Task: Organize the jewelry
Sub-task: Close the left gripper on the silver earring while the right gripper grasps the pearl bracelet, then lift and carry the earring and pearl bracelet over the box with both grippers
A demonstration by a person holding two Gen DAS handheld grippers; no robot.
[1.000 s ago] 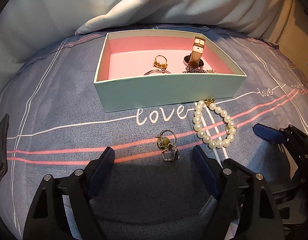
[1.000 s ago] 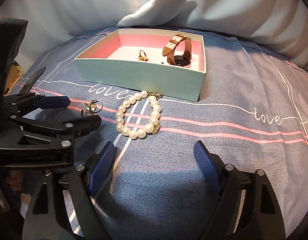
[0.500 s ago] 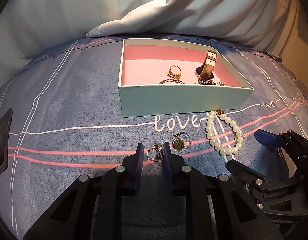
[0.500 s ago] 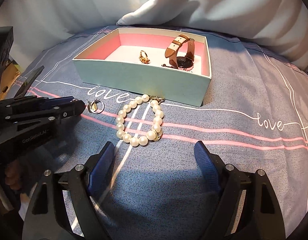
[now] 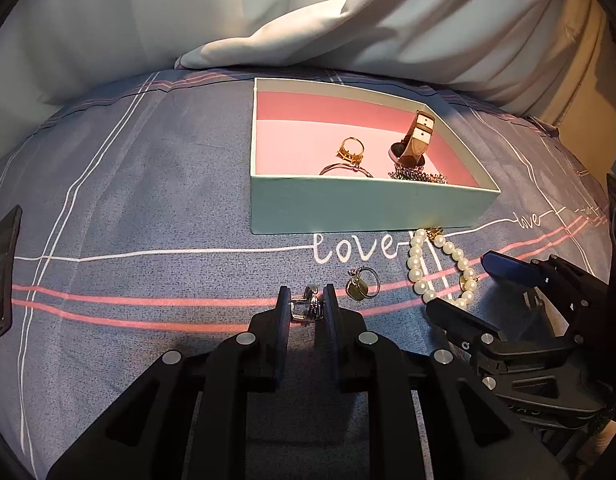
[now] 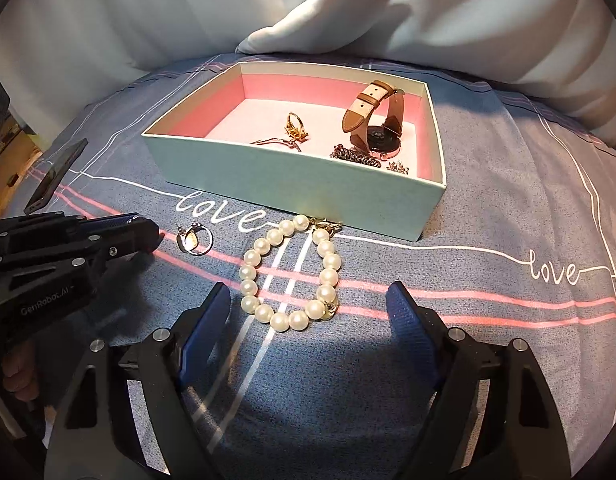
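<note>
Grey-blue bedsheet (image 5: pixel 147 208) with pink stripes, white quilt (image 6: pixel 388 8) bunched behind, warm dim light

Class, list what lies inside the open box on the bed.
Inside the box: a brown-strapped watch, a gold ring, a thin bangle and dark sparkly pieces. The near wall hides some floor.

Blue-grey bedsheet (image 6: pixel 488 208): mint box (image 6: pixel 299 184), pearl bracelet (image 6: pixel 291 276), earring (image 6: pixel 193 238), phone (image 5: pixel 1 268).

Left gripper (image 5: pixel 305 312): black plastic frame, triangular cut-outs, round silver screws, thin dark pads, white "GenRobot.AI" lettering on its side | Right gripper (image 6: pixel 308 312): matching black frame, silver screws, ribbed blue pads | Fingers (image 6: pixel 21 378) visible behind the left handle.
</note>
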